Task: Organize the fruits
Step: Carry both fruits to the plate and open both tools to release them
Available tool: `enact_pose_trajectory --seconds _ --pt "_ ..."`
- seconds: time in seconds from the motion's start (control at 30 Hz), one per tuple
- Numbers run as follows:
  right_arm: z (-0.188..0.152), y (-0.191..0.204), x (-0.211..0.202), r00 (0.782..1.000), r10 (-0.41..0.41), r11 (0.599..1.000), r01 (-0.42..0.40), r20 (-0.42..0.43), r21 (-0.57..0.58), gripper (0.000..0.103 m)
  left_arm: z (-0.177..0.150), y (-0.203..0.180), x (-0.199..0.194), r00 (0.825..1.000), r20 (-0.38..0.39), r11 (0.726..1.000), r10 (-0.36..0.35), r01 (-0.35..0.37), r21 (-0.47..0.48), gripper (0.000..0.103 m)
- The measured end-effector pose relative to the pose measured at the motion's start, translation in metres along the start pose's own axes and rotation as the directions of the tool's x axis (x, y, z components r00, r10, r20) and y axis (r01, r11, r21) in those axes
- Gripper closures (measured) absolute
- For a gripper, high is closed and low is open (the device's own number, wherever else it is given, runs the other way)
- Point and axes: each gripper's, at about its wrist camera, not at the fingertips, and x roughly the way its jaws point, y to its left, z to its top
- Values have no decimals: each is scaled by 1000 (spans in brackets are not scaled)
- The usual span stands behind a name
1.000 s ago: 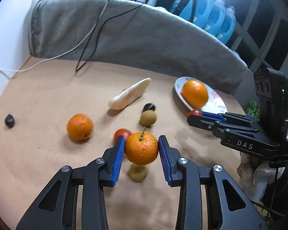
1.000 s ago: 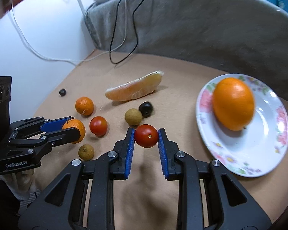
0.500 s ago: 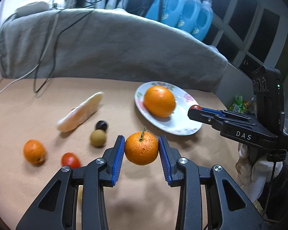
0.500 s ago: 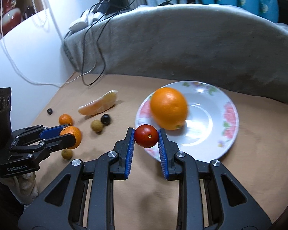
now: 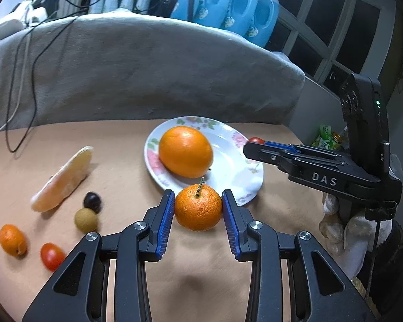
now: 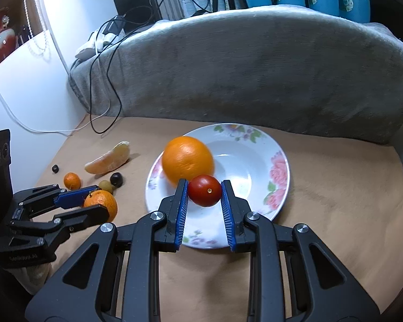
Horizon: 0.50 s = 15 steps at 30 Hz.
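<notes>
Right gripper [image 6: 204, 191] squeezes the tomato [image 6: 204, 190] over the plate [image 6: 279, 171]; left gripper [image 5: 198, 208] pinches the mandarin [image 5: 198, 207] beside the plate; dropped fruit might bump the big orange [image 6: 188, 159] and roll off.

Plate [image 6: 279, 173] – glossy glazed ceramic; tomato [image 6: 204, 190] smooth, shiny; mandarin [image 5: 198, 207] pitted, matt peel; bench [image 5: 121, 166] matt tan cloth; blanket [image 6: 255, 75] – grey fuzzy fabric.
</notes>
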Motion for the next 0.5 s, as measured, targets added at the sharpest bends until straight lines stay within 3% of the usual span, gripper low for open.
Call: enact_pose_trajectory --seconds 0.5 --pt "17 -34 22 1000 6 1000 -5 -13 30 77 11 -19 32 999 -37 999 -10 11 48 69"
